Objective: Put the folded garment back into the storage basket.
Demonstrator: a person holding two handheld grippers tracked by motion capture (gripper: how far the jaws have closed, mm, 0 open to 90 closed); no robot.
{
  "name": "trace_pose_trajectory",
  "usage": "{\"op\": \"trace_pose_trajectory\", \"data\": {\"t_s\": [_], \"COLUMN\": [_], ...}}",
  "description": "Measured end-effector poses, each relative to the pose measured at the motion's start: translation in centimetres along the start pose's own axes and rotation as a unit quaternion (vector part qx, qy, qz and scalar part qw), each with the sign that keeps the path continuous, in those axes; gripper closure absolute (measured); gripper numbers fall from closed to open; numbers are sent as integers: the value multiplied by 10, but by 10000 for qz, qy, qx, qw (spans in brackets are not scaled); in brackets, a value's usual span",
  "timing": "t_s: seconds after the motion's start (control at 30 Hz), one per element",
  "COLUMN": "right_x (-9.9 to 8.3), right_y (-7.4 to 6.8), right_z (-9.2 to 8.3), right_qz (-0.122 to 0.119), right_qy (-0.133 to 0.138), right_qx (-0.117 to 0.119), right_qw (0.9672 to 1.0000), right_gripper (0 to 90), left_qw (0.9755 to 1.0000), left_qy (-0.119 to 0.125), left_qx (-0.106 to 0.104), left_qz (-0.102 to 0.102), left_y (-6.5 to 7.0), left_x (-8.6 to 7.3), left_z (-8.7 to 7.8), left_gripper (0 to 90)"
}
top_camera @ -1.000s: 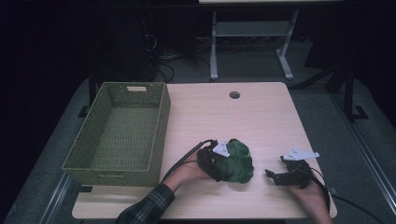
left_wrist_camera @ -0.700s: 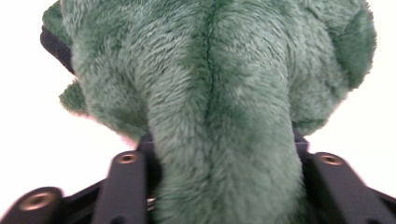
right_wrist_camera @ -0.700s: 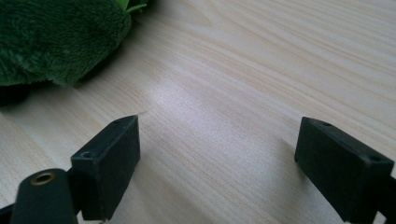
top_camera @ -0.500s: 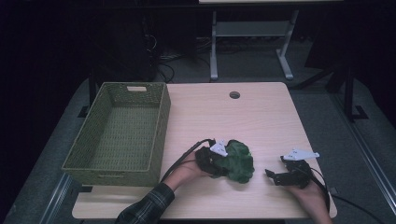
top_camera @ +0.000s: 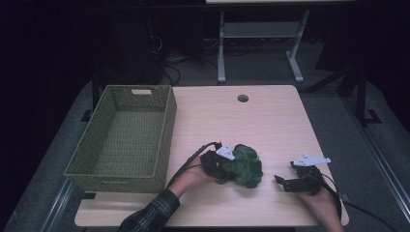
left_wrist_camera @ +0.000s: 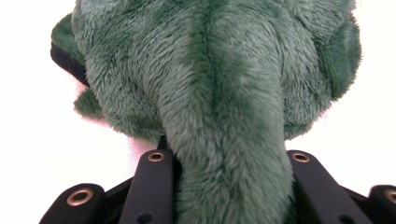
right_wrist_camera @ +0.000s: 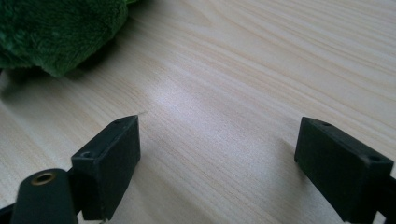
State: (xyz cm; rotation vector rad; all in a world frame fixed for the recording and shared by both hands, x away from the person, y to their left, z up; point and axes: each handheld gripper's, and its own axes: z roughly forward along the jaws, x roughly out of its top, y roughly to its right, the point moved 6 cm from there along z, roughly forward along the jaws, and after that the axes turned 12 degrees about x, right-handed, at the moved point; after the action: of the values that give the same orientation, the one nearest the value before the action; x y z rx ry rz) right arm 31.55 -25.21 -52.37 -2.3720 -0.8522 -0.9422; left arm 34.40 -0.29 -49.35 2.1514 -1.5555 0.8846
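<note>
Green plush toy near the tabletop's front edge: your left gripper has just closed on it, ready to lift; your right gripper rests wide open, empty.

Green woven basket on wooden table

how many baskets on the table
1. The green woven basket sits at the table's left edge, left of the green plush toy. Nothing in the pictures looks big enough to hide another.
</note>
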Motion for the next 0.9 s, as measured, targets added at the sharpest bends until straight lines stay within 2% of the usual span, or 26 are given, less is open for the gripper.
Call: {"op": "trace_pose_trajectory", "data": {"t_s": [0.23,0.43,0.67,0.9], "right_x": [0,0,0,0], "right_y": [0,0,0,0], "right_z": [0,0,0,0], "right_qz": [2,12,9,-5], "right_qy": [1,2,-2,1], "right_qx": [1,-6,0,-7], "right_qw": [10000,10000,10000,10000], "right_gripper": [140,140,140,140], "left_qw": [9999,9999,9998,9996], "left_qy": [46,22,45,117], "left_qx": [6,-43,102,203], "left_qz": [-147,-141,-190,-179], "left_y": [-2,-1,-8,-15], "left_x": [6,13,21,33], "left_z": [-13,-23,-40,-65], "left_gripper": [668,667,666,665]}}
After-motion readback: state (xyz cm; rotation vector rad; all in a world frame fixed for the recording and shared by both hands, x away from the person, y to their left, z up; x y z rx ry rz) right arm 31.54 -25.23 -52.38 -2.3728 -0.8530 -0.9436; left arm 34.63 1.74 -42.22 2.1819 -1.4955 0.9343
